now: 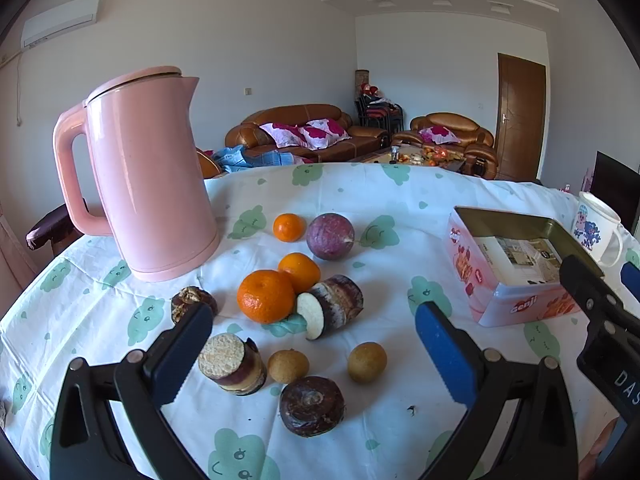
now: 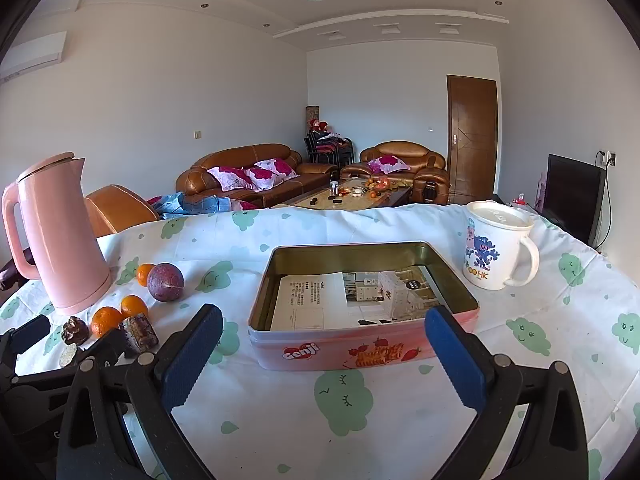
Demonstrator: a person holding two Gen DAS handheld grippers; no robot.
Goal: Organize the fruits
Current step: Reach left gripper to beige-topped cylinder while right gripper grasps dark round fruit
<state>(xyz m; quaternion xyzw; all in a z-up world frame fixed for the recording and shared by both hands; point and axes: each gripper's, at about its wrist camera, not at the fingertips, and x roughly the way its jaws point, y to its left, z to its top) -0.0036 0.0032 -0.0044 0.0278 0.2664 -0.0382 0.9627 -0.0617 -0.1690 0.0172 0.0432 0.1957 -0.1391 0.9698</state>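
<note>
Fruits lie on the cloth: three oranges, the nearest one (image 1: pixel 265 295) large, a purple passion fruit (image 1: pixel 330 236), two sugarcane pieces (image 1: pixel 334 306) (image 1: pixel 233 364), two longans (image 1: pixel 288 366) (image 1: pixel 367 361) and water chestnuts (image 1: pixel 312 405) (image 1: pixel 193 300). My left gripper (image 1: pixel 316 354) is open and empty, its fingers either side of the longans. An open pink tin (image 2: pixel 362 346) holding a paper sheet stands at the right. My right gripper (image 2: pixel 326 354) is open and empty just in front of the tin. It also shows in the left wrist view (image 1: pixel 600 284).
A tall pink kettle (image 1: pixel 148 176) stands at the left behind the fruits. A white lidded mug (image 2: pixel 496 246) stands right of the tin. The round table has a white cloth (image 2: pixel 348 420) with green prints. Sofas and a coffee table lie beyond.
</note>
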